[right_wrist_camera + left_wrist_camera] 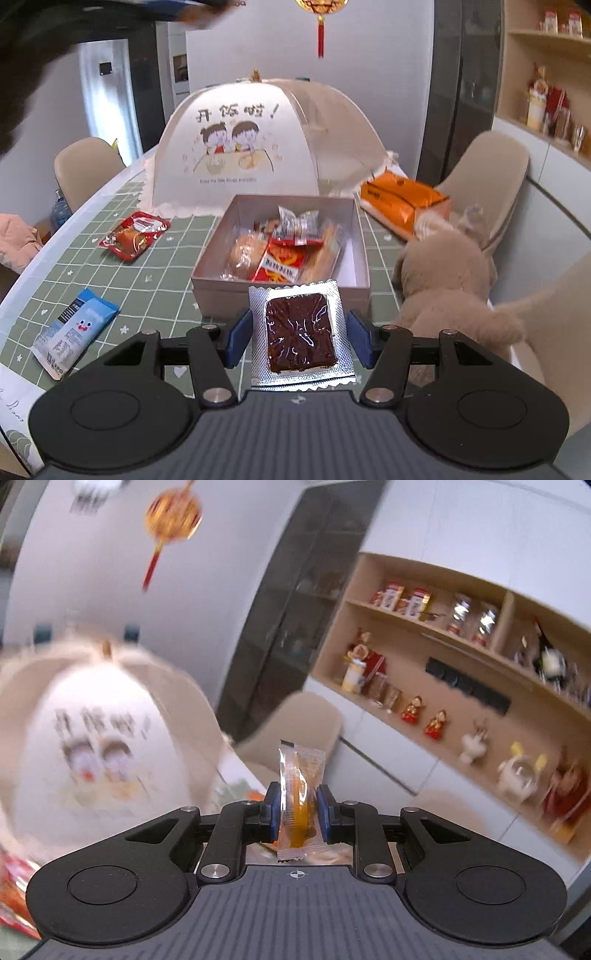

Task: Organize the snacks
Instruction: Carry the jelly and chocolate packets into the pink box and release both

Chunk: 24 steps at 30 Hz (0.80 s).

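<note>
My left gripper [297, 808] is shut on a clear-wrapped orange snack [299, 801], held upright in the air above the table. My right gripper [299, 338] is open around a silver packet with a dark brown block [300, 332]; the blue pads [236, 341] stand just off its edges, in front of the white box [280, 295]. The box holds several wrapped snacks [284, 251]. A red packet [133, 234] and a blue-white packet [74, 332] lie on the green checked tablecloth to the left.
A domed food cover [255, 147] stands behind the box; it also shows blurred in the left wrist view [96, 731]. An orange pack [402, 201] and a plush toy [450, 273] lie to the right. Chairs [487, 177] surround the table. Shelves [461, 657] line the wall.
</note>
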Tool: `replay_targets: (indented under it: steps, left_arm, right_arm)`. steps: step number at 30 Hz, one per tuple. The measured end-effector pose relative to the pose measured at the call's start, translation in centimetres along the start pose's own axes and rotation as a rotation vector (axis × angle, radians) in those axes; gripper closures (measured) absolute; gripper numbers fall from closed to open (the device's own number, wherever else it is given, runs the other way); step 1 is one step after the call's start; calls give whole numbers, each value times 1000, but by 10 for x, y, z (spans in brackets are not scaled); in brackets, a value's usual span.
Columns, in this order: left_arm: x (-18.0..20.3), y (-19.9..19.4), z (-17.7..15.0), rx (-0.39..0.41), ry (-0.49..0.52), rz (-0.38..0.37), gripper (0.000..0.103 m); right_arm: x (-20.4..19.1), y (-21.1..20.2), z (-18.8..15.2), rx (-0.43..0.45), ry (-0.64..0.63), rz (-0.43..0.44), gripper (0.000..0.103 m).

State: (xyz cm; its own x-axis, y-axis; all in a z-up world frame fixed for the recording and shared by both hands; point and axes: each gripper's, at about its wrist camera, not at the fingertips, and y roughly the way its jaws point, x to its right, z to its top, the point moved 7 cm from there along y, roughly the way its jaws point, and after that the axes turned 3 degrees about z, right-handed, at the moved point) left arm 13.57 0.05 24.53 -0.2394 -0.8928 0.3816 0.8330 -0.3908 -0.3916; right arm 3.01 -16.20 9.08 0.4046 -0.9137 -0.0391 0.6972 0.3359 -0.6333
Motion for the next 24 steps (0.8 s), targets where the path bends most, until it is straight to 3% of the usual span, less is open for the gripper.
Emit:
replay_targets:
  steps: [2, 4, 6, 9, 12, 15, 18, 20, 24]
  left_arm:
    - [-6, 8, 4, 29, -60, 4, 78]
    - [-14, 8, 1, 79, -47, 48, 78]
    - [-23, 4, -10, 73, -42, 63, 78]
    - [-45, -7, -47, 27, -49, 86, 78]
    - [-78, -16, -103, -79, -60, 162, 78]
    - [-114, -24, -155, -179, -203, 242, 78]
    - [-140, -33, -179, -222, -334, 299, 78]
    - [-151, -45, -180, -187, -316, 349, 78]
    - [-170, -75, -174, -113, -264, 439, 78]
  right_arm:
    - [1, -3, -2, 1, -5, -5, 47]
    - [6, -5, -7, -10, 1, -20, 47]
    - [15, -6, -14, -26, 20, -38, 47]
    - [31, -7, -20, -45, 69, -60, 47]
    - [43, -12, -12, -35, 112, -28, 47]
    - [49, -16, 27, 25, 82, -21, 47]
    - [55, -10, 92, 109, 129, 43, 43]
    - [54, -1, 132, 155, 137, 86, 32]
    - [51, 31, 175, 135, 122, 79, 30]
